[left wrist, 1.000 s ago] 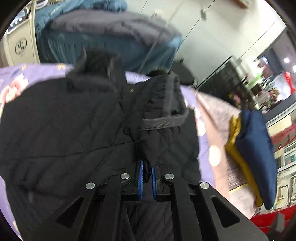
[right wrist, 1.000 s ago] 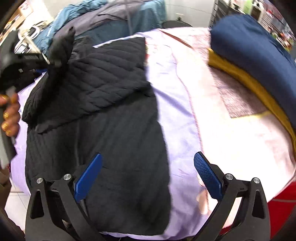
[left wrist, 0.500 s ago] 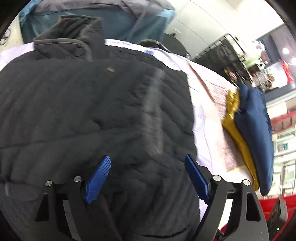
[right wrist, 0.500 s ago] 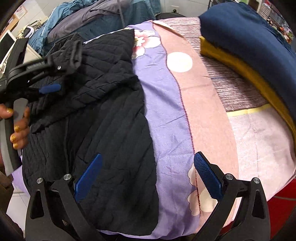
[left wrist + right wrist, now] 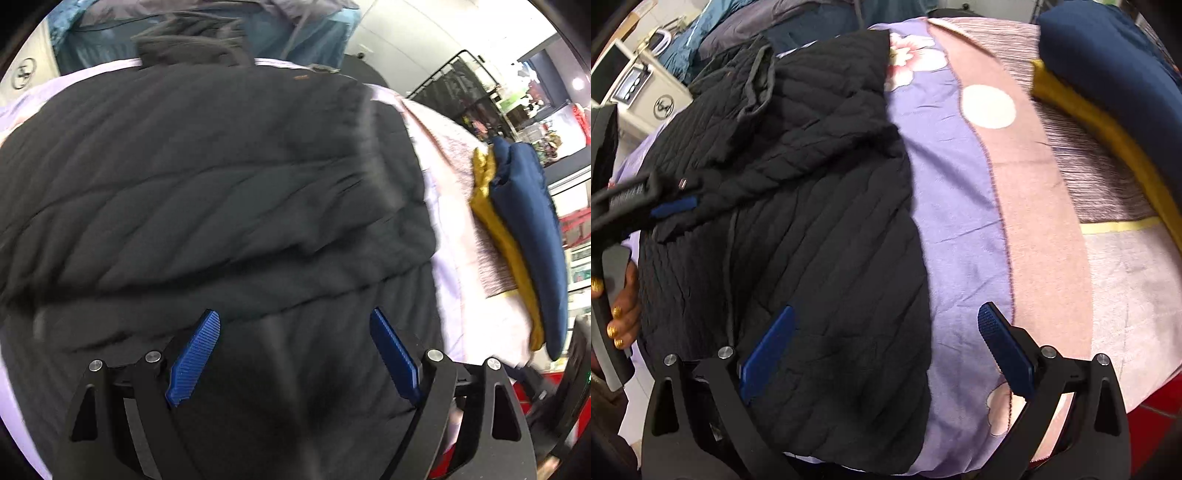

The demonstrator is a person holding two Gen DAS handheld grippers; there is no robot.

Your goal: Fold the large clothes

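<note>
A black quilted jacket (image 5: 221,192) lies spread on a bed, its collar at the far end and one sleeve folded across its body (image 5: 798,122). My left gripper (image 5: 293,321) hovers open just above the jacket's middle, nothing between its blue pads. My right gripper (image 5: 886,314) is open too, straddling the jacket's right edge near the hem, one pad over the black fabric and the other over the bedsheet (image 5: 956,206). In the right wrist view the left gripper (image 5: 670,206) shows at the far left, held by a hand (image 5: 624,306).
The purple and pink floral sheet covers the bed. Folded navy (image 5: 1108,62) and mustard (image 5: 1100,125) clothes are stacked at the bed's right side. Blue-grey bedding (image 5: 229,29) is piled beyond the jacket's collar. A white appliance (image 5: 646,88) stands far left.
My left gripper has let go of the sleeve it was holding up and opened wide. The sleeve now lies across the jacket. The left gripper has sunk closer to the fabric.
</note>
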